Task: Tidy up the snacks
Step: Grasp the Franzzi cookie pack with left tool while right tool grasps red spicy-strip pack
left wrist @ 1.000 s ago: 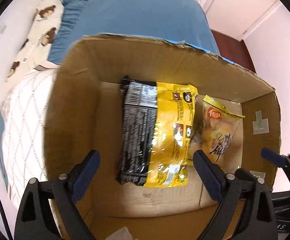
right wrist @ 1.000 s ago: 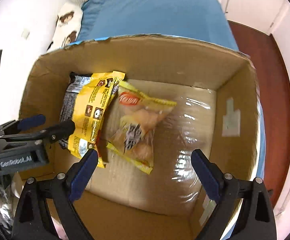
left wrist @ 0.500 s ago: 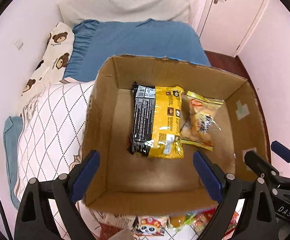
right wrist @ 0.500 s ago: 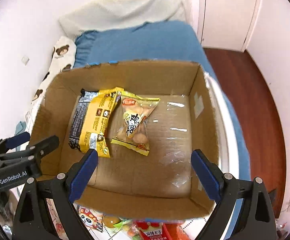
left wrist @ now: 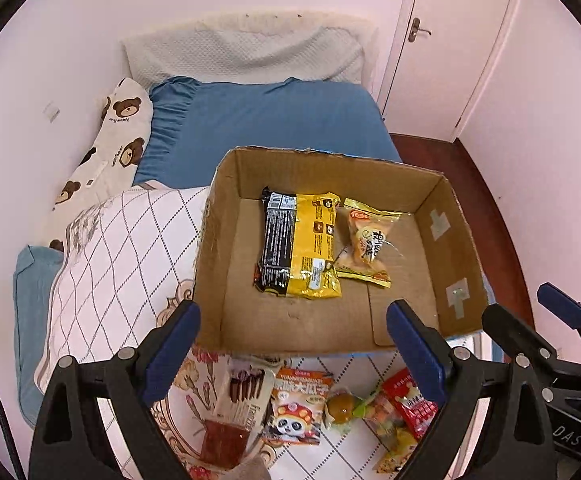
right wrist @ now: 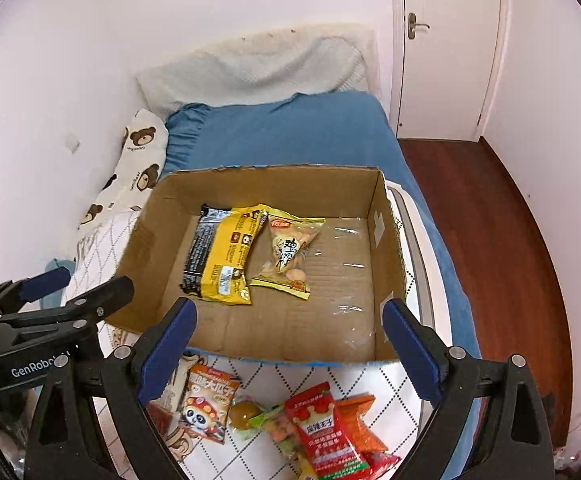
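An open cardboard box (left wrist: 218, 264) (right wrist: 386, 240) sits on the bed. It holds a yellow and black snack pack (left wrist: 298, 244) (right wrist: 220, 256) and a clear yellow-edged pastry bag (left wrist: 366, 242) (right wrist: 288, 252). Loose snacks lie on the quilt in front of the box: a panda packet (left wrist: 296, 408) (right wrist: 206, 402), a red packet (left wrist: 408, 400) (right wrist: 324, 432), a chocolate-stick box (left wrist: 242, 394), a small round brown sweet (left wrist: 340, 404) (right wrist: 244, 410). My left gripper (left wrist: 292, 348) and right gripper (right wrist: 286, 344) are open and empty, above the box's near edge.
A white diamond-pattern quilt (left wrist: 106, 256) covers the near bed, a blue sheet (left wrist: 266, 128) lies behind. A bear-print pillow (left wrist: 106, 148) lies at the left wall. Wooden floor (right wrist: 490, 240) and a white door (right wrist: 442, 48) are at the right.
Both grippers have pulled back and up out of the box. The whole box, the bed and the loose snacks in front have come into view. The packs inside have not moved.
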Tool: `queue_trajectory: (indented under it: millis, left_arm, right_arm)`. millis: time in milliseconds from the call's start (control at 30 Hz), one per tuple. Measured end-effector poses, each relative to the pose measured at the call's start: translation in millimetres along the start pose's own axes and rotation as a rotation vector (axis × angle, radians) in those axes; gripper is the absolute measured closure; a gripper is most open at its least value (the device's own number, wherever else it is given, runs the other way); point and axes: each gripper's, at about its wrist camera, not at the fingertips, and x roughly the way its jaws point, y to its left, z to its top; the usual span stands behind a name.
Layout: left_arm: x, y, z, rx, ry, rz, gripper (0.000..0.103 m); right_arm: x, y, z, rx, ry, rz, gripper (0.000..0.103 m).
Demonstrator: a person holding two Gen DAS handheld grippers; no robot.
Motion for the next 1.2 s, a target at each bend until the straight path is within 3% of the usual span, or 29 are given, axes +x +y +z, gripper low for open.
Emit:
queue_trajectory:
  millis: [100,167,200,233,367,433,533,667,800,900,933,1000,1033,1133,1200]
  left_arm:
    - [-8,4,-12,-0.017,0.002,-0.005,0.008]
    - [-9,9,-25,-0.012,0.003,-0.006,0.008]
    - [-7,13,-33,-0.015,0.018,0.002,0.008]
    - [-3,17,-42,-0.021,0.033,0.012,0.008]
    - [28,34,-80,-0.03,0.144,0.045,0.008]
    - [47,39,-96,-0.018,0.205,0.065,0.008]
    - [85,49,-119,0.009,0.301,0.113,0.008]
    - [120,57,-130,0.039,0.354,0.142,0.008]
    - [150,52,-124,0.09,0.396,0.146,0.008]
    - [171,43,-120,0.153,0.421,0.14,0.008]
    - [173,42,-120,0.16,0.418,0.14,0.011]
    - [174,41,-120,0.162,0.402,0.138,0.038]
    - [173,42,-121,0.147,0.401,0.126,0.044]
    - [165,51,-129,0.058,0.39,0.133,0.044]
    - [162,55,-143,0.018,0.429,0.114,0.044]
  right_arm:
    - [-5,-2,-12,0.009,0.005,0.023,0.007]
    - [-4,-5,-23,0.011,0.028,0.039,0.021]
    - [2,-6,-30,0.006,0.057,0.044,0.039]
    - [9,-9,-39,0.011,0.086,0.05,0.042]
    - [41,-20,-75,0.006,0.217,0.065,0.042]
    - [60,-25,-92,-0.012,0.28,0.052,0.033]
    - [89,-34,-116,-0.034,0.37,0.024,0.033]
    - [118,-40,-138,-0.066,0.466,-0.01,0.033]
    - [132,-41,-149,-0.061,0.488,-0.032,0.033]
    - [135,-37,-151,-0.064,0.482,-0.059,0.039]
    - [135,-36,-150,-0.059,0.481,-0.065,0.041]
    - [133,-35,-150,-0.032,0.485,-0.07,0.047]
    - [132,-36,-150,-0.009,0.485,-0.066,0.054]
    - [131,-44,-155,0.114,0.535,0.011,0.056]
    - [133,-46,-166,0.182,0.594,0.078,0.056]
